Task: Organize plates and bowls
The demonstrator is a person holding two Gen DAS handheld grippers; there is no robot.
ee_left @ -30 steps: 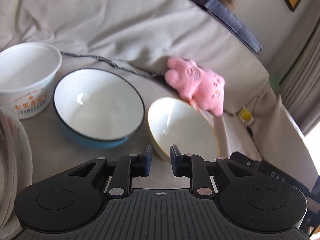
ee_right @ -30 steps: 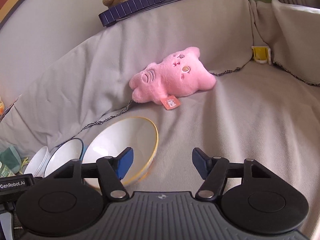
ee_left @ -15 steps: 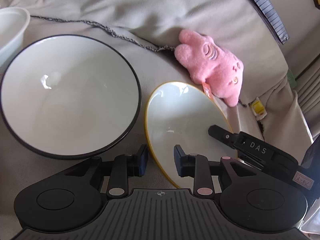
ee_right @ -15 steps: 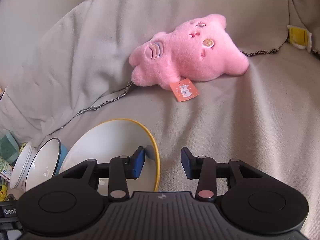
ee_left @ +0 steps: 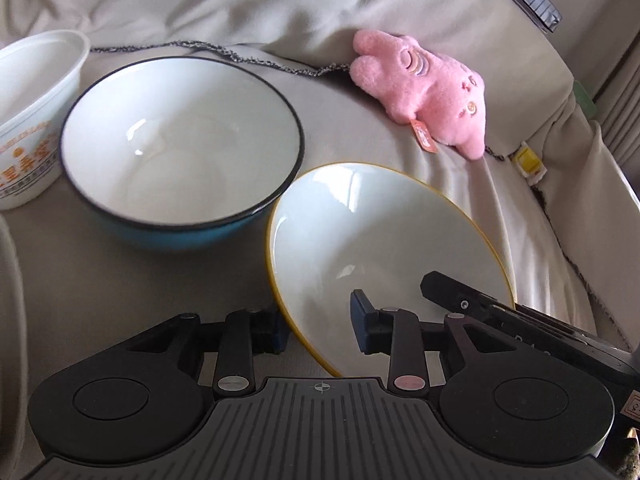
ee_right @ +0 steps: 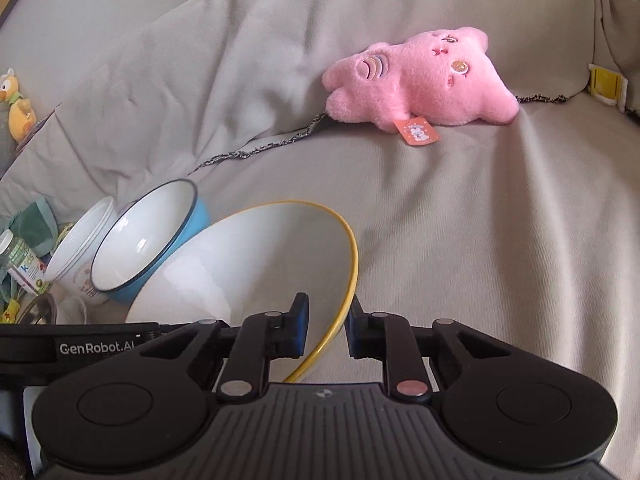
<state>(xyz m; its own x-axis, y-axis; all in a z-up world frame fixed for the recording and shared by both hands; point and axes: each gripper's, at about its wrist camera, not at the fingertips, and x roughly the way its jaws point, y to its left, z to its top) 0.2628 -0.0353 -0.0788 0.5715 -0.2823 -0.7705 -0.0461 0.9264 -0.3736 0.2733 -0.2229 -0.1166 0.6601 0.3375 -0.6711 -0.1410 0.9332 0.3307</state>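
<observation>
A white bowl with a yellow rim (ee_left: 384, 248) sits tilted on the grey sofa cover; it also shows in the right wrist view (ee_right: 256, 268). My right gripper (ee_right: 326, 330) is shut on its near rim, one finger inside and one outside. My left gripper (ee_left: 320, 326) straddles the opposite rim with its jaws apart, not pinching it. A blue bowl with a white inside and dark rim (ee_left: 180, 140) stands just left of it, also in the right wrist view (ee_right: 148, 236). A white printed paper tub (ee_left: 32, 108) stands further left.
A pink plush toy (ee_right: 420, 76) lies against the sofa back, also in the left wrist view (ee_left: 428, 88). A yellow clip (ee_right: 604, 86) sits at the right. A pale plate edge (ee_left: 8, 300) shows at far left. Clutter and a jar (ee_right: 20, 264) lie left.
The right gripper has closed on the yellow-rimmed bowl's rim. The left gripper has opened wider and drawn back a little; the bowl now looks tipped up.
</observation>
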